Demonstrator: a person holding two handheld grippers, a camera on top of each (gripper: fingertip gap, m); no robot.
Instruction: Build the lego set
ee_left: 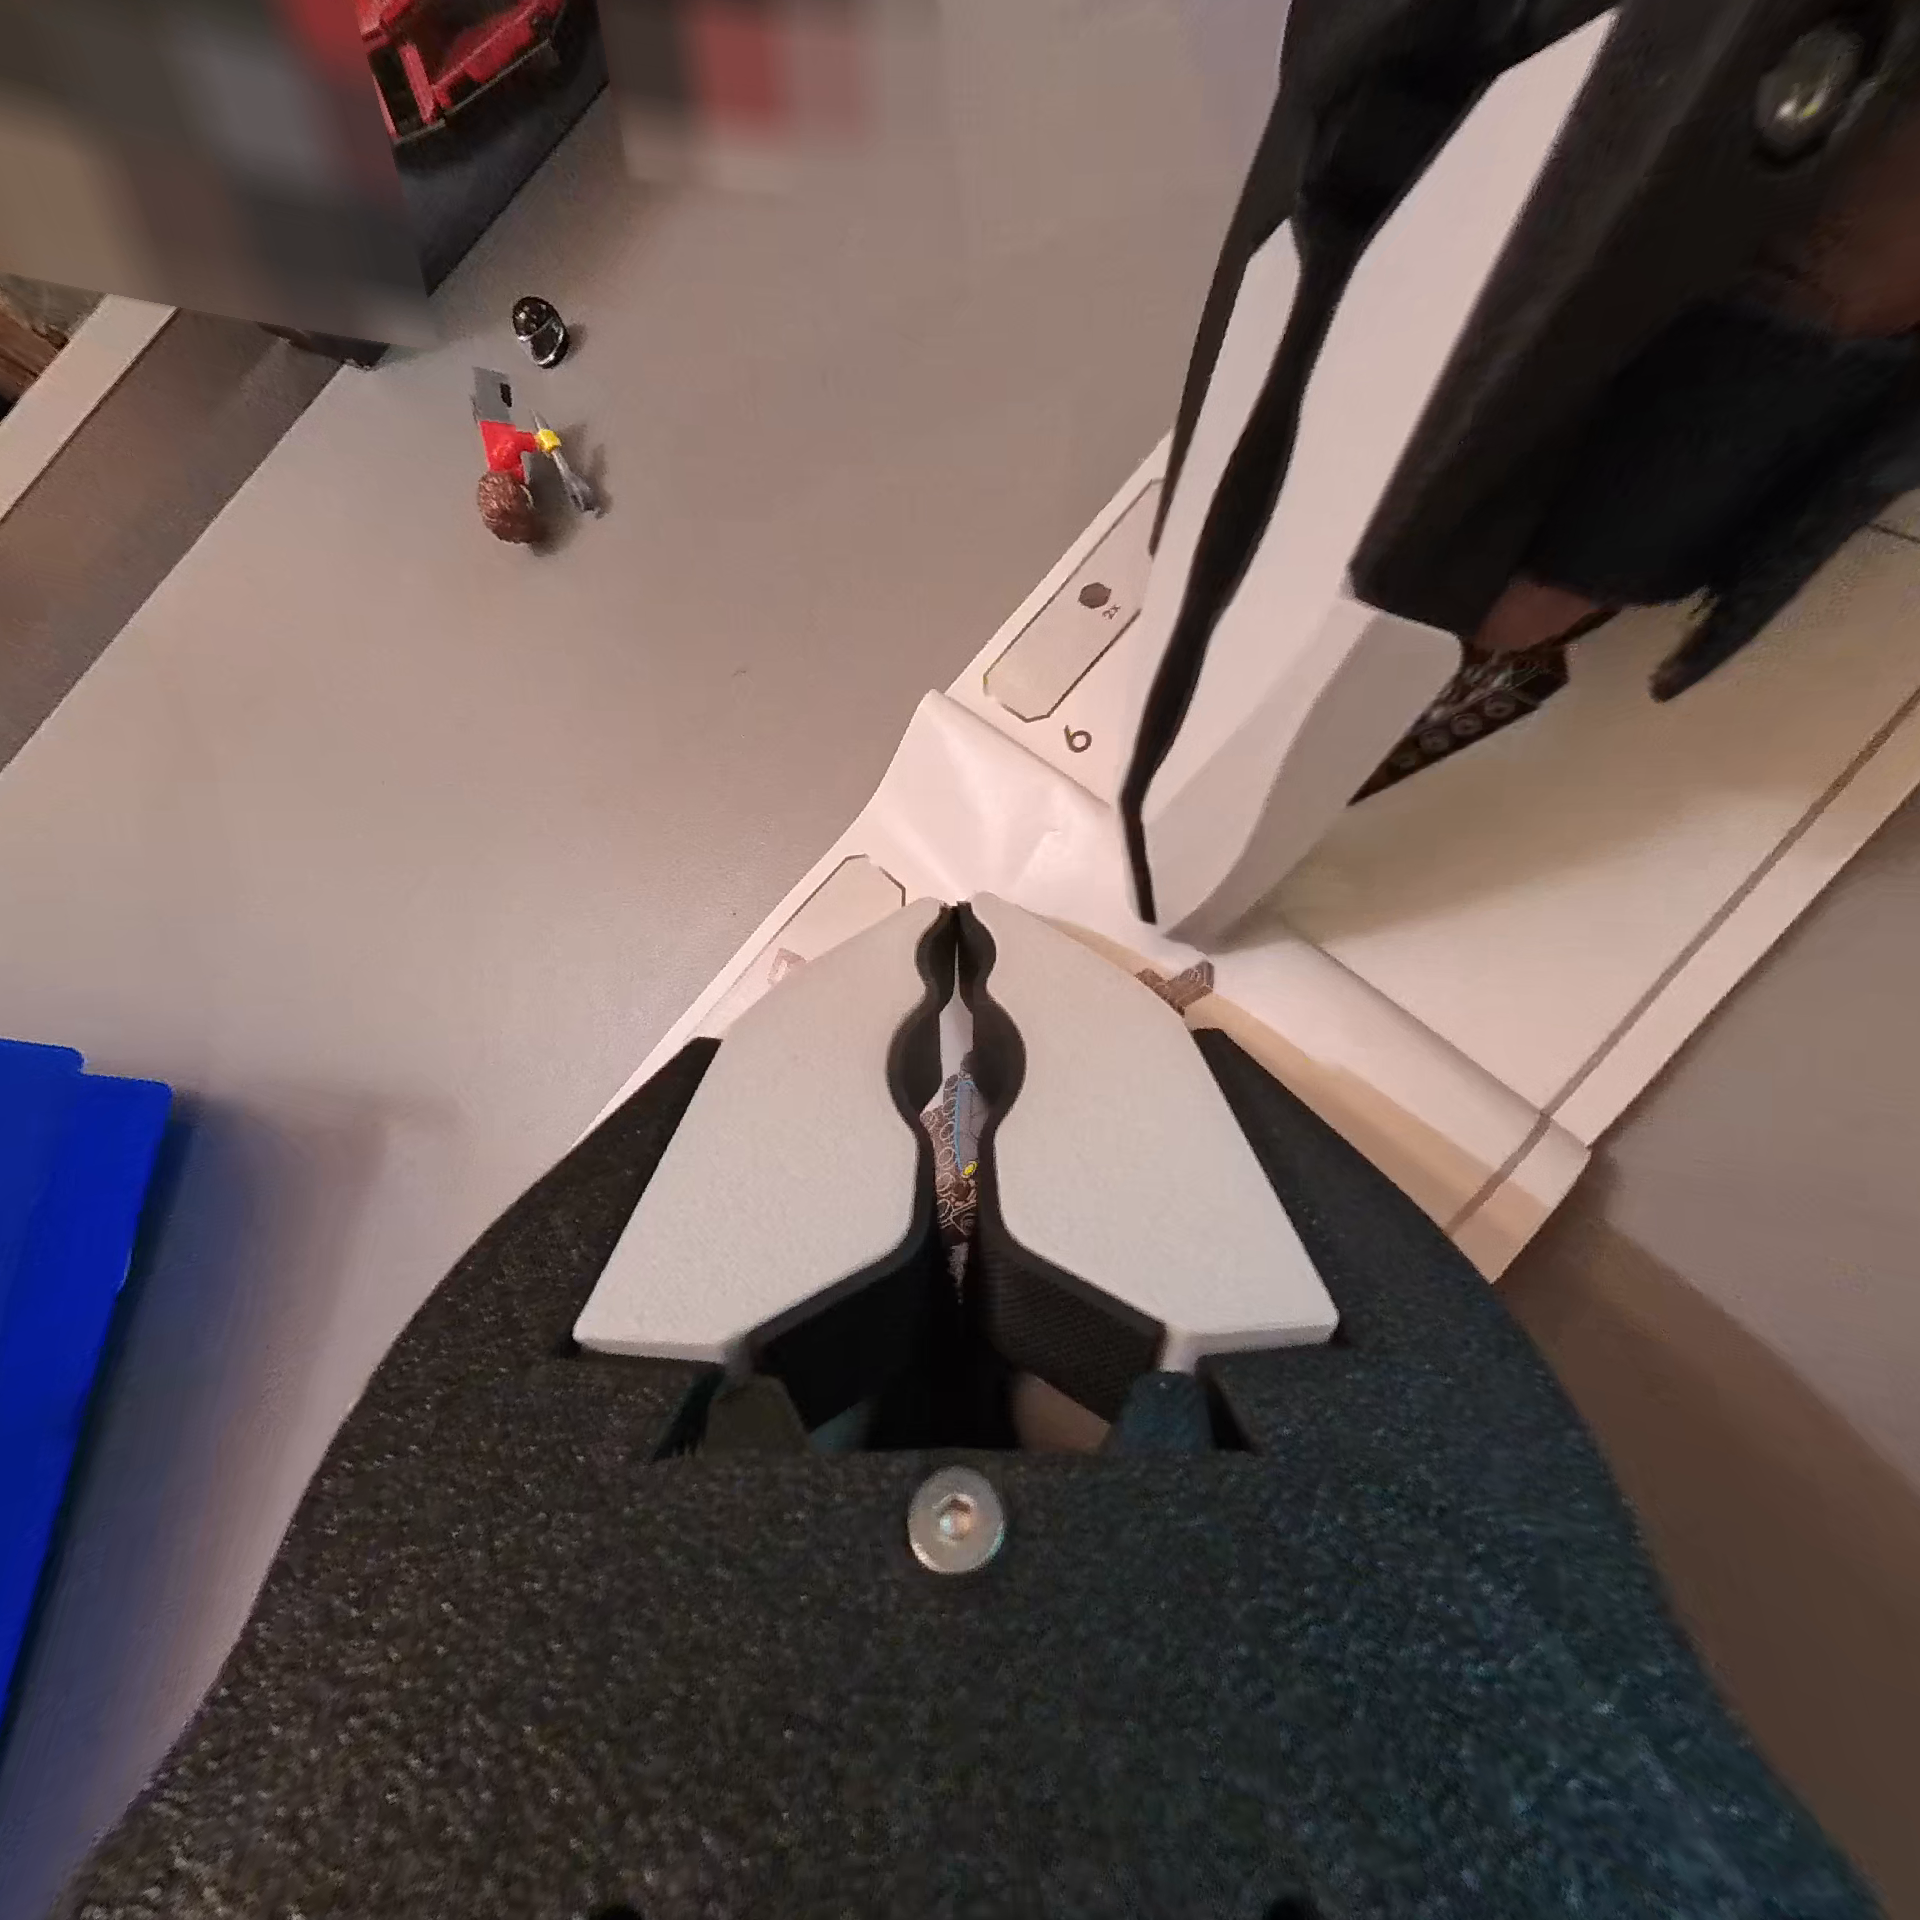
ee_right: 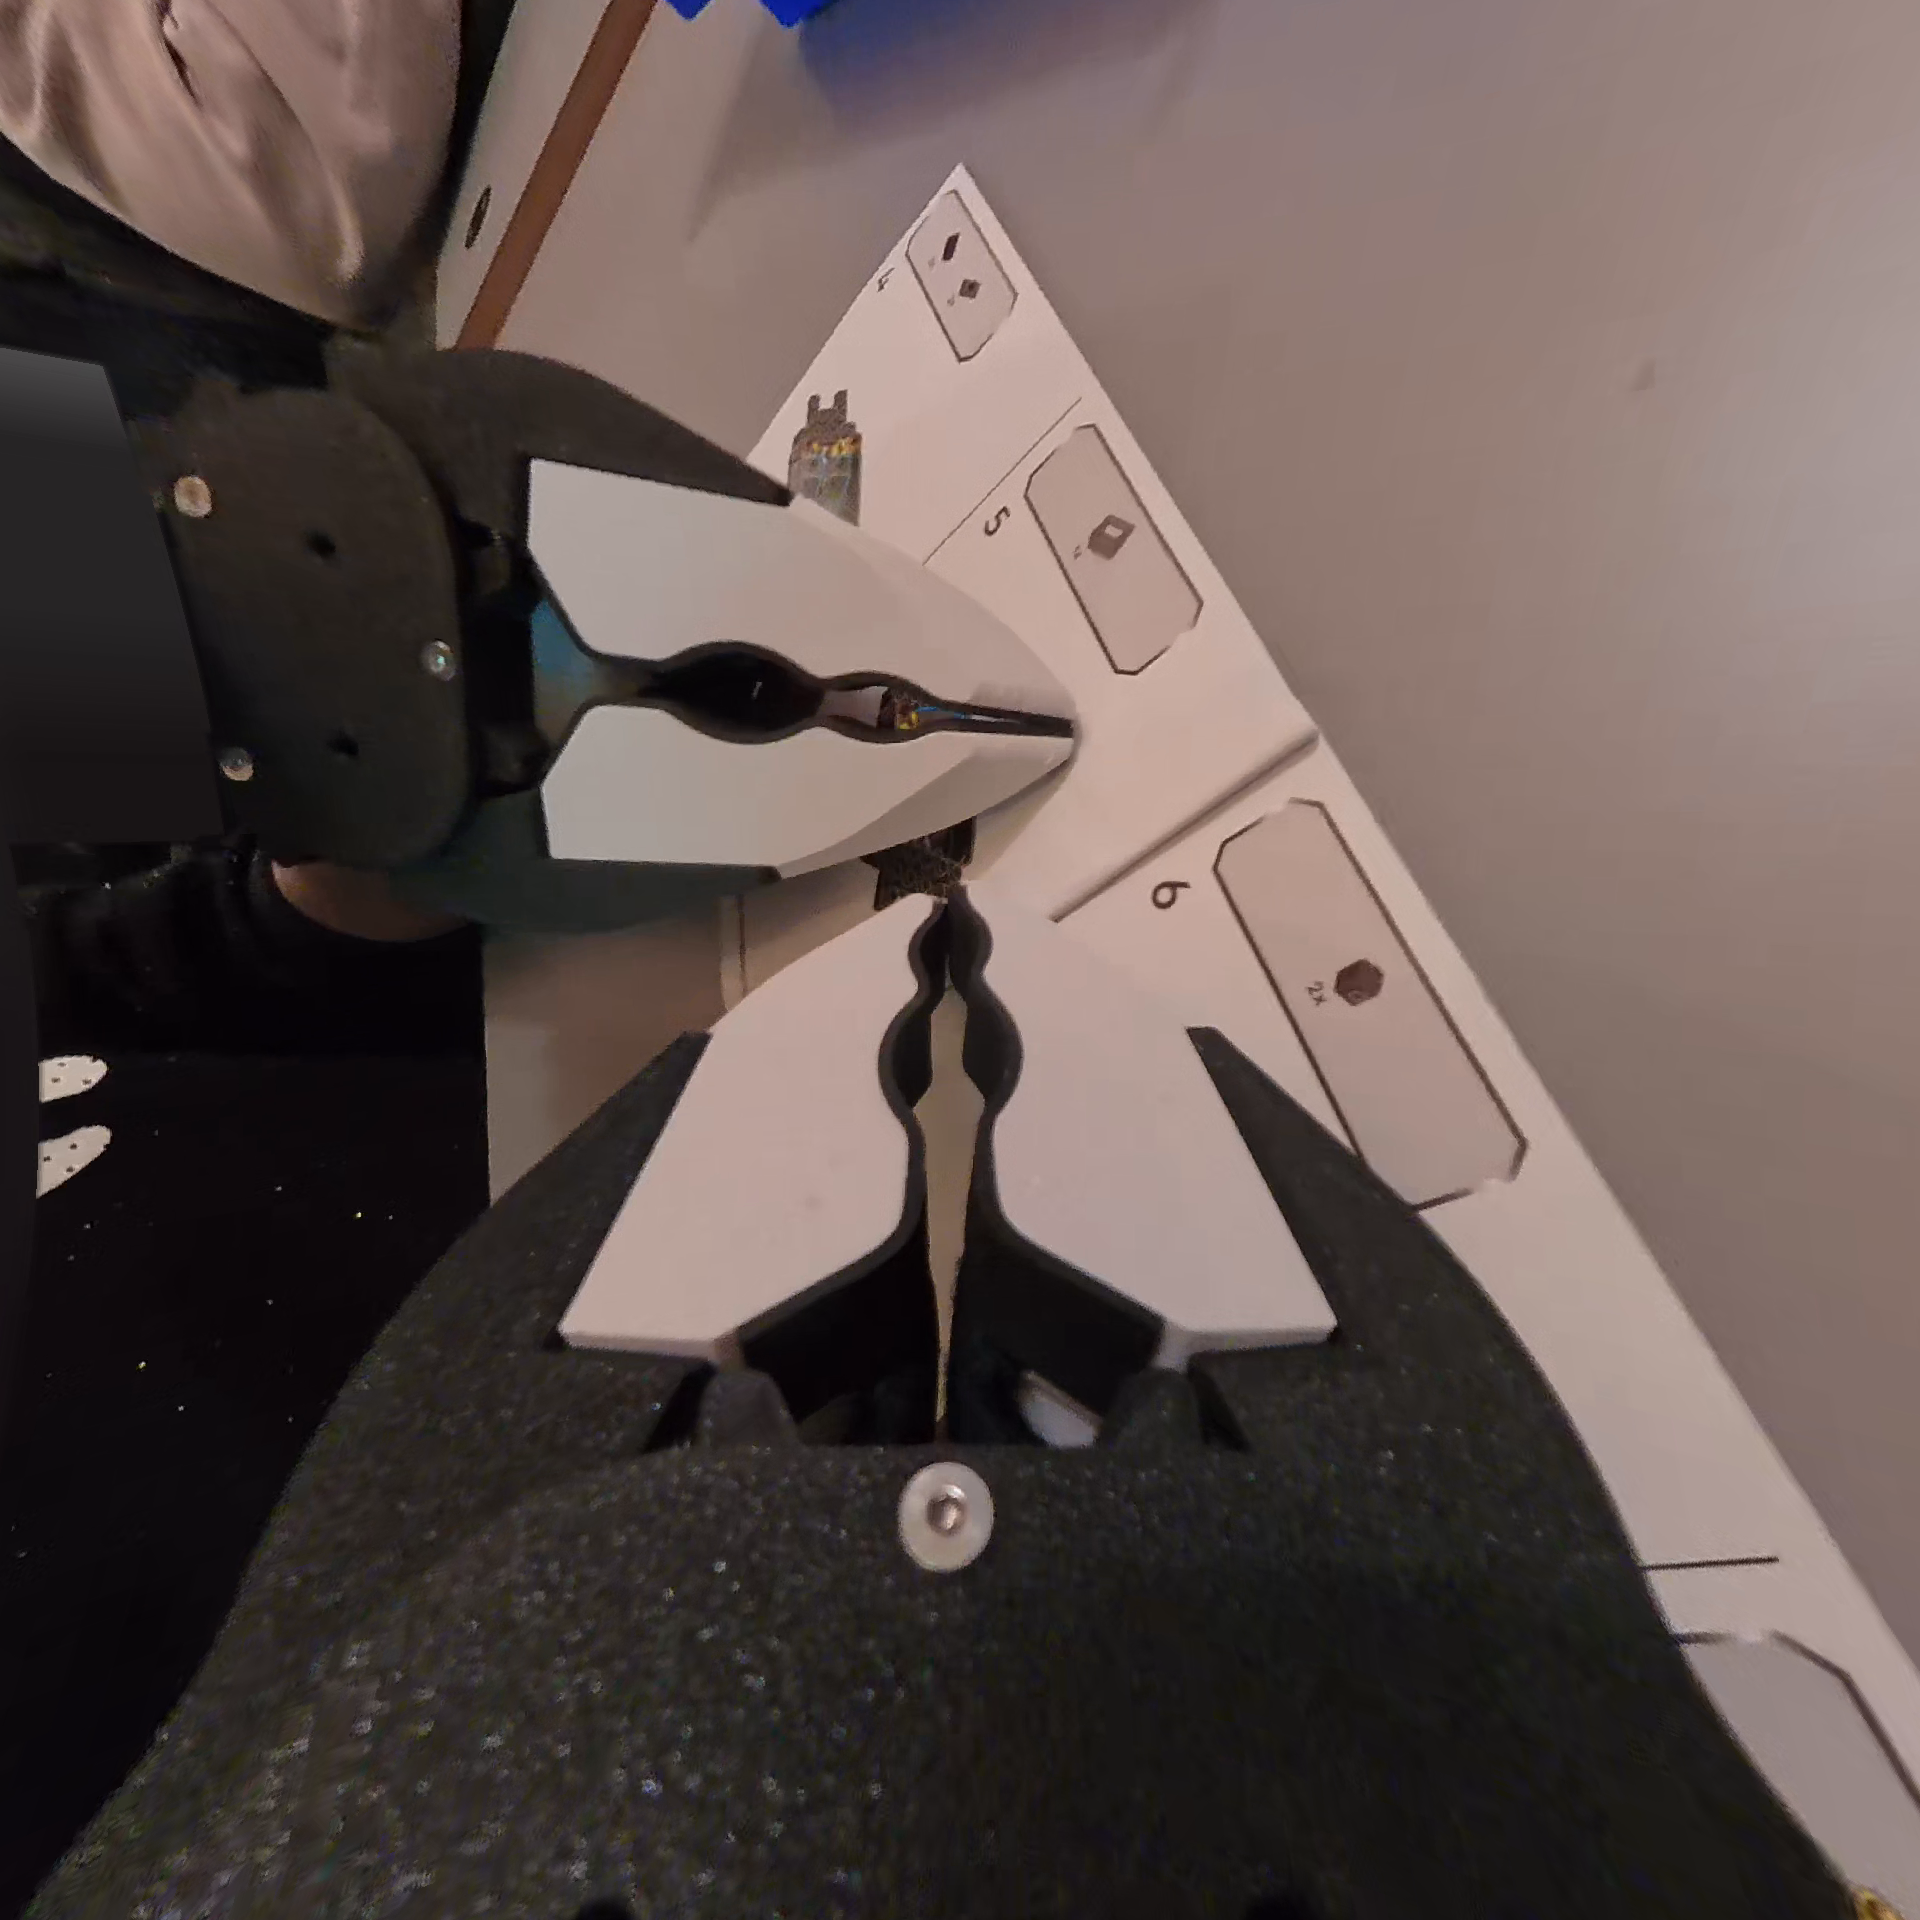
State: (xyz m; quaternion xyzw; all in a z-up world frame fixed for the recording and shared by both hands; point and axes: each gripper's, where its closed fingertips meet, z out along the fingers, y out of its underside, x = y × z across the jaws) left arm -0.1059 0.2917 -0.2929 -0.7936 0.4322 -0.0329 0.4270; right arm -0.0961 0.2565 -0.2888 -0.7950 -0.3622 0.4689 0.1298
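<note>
A white instruction booklet [ee_left: 1049, 675] lies open on the grey table, with numbered grey panels along its edge. My left gripper [ee_left: 956, 912] is shut on a raised, creased page of it. Printed paper shows between its fingers. The right wrist view shows the left gripper [ee_right: 1065, 722] from the side, with a sliver of printed page pinched at its tips. My right gripper [ee_right: 951, 902] is shut, its tips on the same page of the booklet [ee_right: 1143, 790], at a dark printed figure just below the left gripper. A pale paper strip runs between its fingers. It stands steeply over the page in the left wrist view [ee_left: 1143, 904].
A small red toy figure with a brown head [ee_left: 514, 457] and a small black piece [ee_left: 540, 332] lie on the table at the back left. A dark box with a red picture [ee_left: 478, 135] stands behind them. A blue tray [ee_left: 73, 1247] is at the left edge. Both grippers' tips are close together, under 4 cm apart.
</note>
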